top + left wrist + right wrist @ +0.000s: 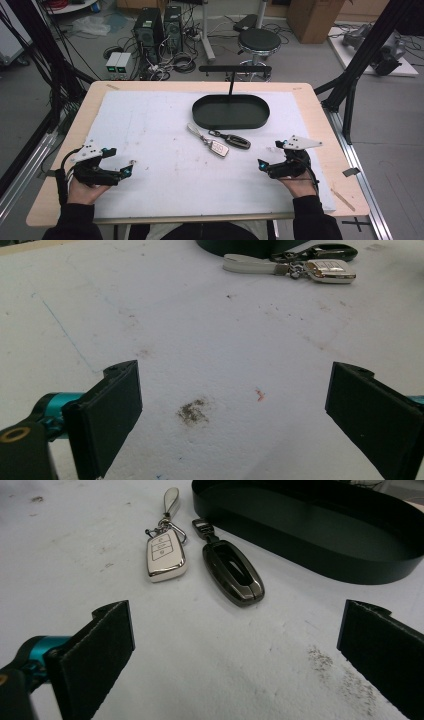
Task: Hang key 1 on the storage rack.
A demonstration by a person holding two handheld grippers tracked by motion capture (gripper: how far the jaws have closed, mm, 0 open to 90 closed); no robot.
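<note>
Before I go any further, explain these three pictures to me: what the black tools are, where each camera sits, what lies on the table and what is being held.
A person sits at a table holding a hand-held two-jaw tool in each hand: the left gripper and the right gripper. The high view looks down from above the person. Each of the other two pictures comes from a camera riding on one gripper, looking along its black jaws. On the white foam mat lie a white car key fob with a pale strap, a dark car key fob and, behind them, a black oval tray. Both grippers stand open and hold nothing.

White key fob, dark grey key fob, black tray, white stained mat
</note>
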